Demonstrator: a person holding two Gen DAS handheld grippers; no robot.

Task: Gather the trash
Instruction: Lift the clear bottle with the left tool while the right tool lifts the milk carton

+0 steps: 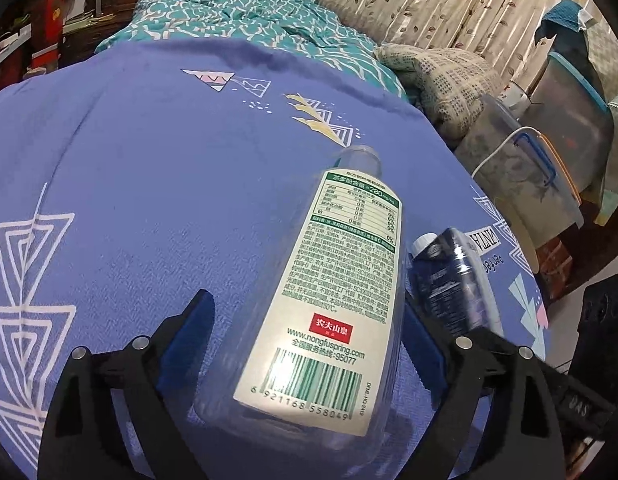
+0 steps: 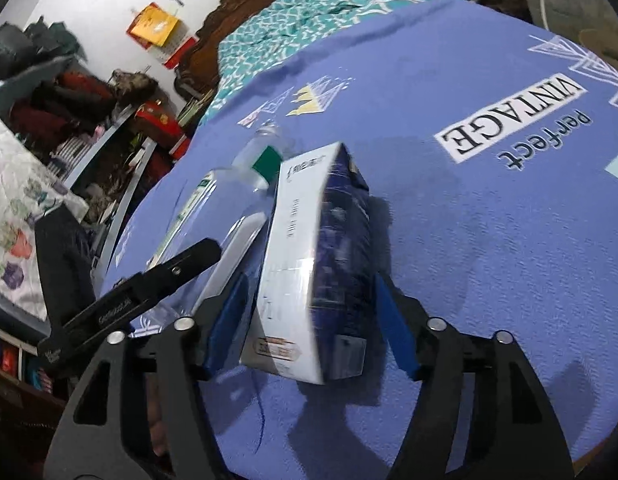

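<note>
Bottle [image 1: 321,280] on your left is empty clear plastic lying on the blue bedspread [image 1: 149,180], so it'll be light, slick and crushy; your left gripper [image 1: 309,320] is spread wide around its lower body, so squeeze at the label. Just beside it, the carton [image 2: 313,264] looks stiff and light, and your right gripper [image 2: 309,312] sits open around its base. Bed edge drops off at right, lots of open room ahead.

Bottle [image 1: 325,276] on bedspread [image 1: 149,200], carton [image 1: 453,280] beside its right
</note>
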